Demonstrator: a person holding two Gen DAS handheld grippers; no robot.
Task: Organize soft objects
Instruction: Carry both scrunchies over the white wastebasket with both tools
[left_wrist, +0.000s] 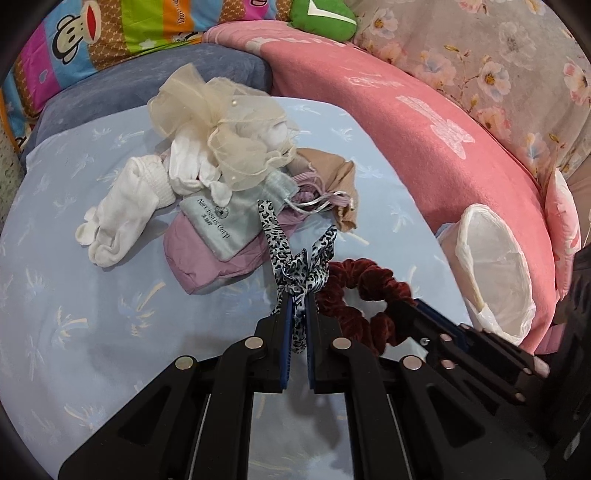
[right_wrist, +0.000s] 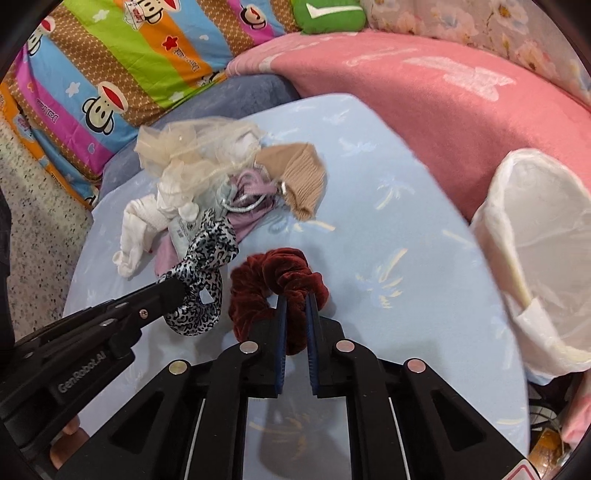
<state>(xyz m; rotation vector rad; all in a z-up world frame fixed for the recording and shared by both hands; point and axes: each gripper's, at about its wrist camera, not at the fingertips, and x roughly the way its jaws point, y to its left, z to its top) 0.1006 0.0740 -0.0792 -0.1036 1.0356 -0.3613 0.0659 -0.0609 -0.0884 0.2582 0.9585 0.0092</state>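
Both grippers loaded, ready for the lined basket (right_wrist: 535, 258).
We keep the left gripper (left_wrist: 297, 306) jaws clamped on the leopard ribbon (left_wrist: 280, 251) and the right gripper (right_wrist: 297, 306) jaws clamped on the red scrunchie (right_wrist: 277, 273), releasing over the basket.

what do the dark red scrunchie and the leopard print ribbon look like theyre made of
The dark red scrunchie, pinched in the right gripper, looks like velvet: matte, fuzzy pile with soft highlights along its gathered ruffles. The leopard print ribbon, pinched in the left gripper, looks like satin, or a similar smooth woven fabric: it is thin and flat, with a slight sheen on its folds.
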